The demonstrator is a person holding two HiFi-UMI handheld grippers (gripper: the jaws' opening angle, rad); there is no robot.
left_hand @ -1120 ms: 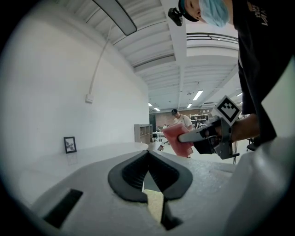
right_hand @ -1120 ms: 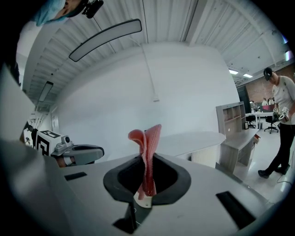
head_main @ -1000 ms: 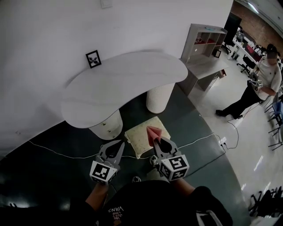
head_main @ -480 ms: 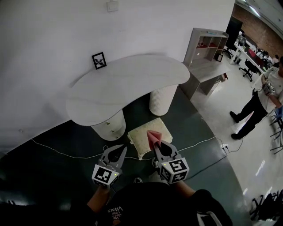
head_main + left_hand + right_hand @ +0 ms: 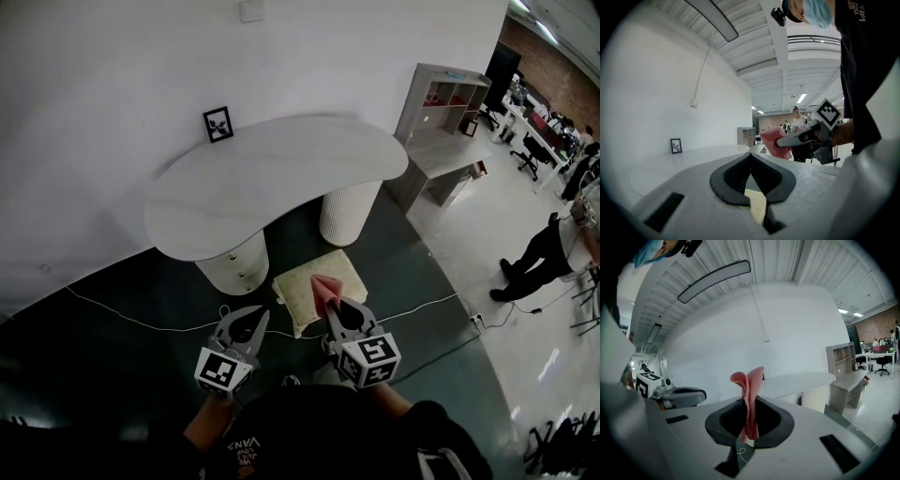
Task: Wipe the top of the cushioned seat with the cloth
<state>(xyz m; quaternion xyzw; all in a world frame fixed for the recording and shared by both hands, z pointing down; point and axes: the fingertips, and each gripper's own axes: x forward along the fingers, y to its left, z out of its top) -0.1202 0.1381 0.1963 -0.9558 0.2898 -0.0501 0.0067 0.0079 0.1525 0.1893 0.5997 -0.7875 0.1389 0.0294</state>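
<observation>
The cushioned seat (image 5: 302, 287) is a pale yellow square pad on the dark floor, in front of the white table. My right gripper (image 5: 330, 298) hangs over its near right part, shut on a pink cloth (image 5: 325, 288) that sticks up between the jaws (image 5: 749, 401). My left gripper (image 5: 251, 321) is shut with nothing in it, held over the floor just left of the seat's near corner. In the left gripper view a sliver of the seat (image 5: 757, 205) shows below the closed jaws, and the cloth (image 5: 774, 141) appears to the right.
A curved white table (image 5: 272, 178) on two round pedestals (image 5: 345, 211) stands just beyond the seat. A small framed picture (image 5: 218, 123) leans on the wall. A white cable (image 5: 122, 314) runs across the floor. A shelf and desk (image 5: 441, 122) stand at right; a person (image 5: 544, 258) walks there.
Both grippers keep their places over the seat. The view has shifted slightly, and the person at the right has walked farther right.
</observation>
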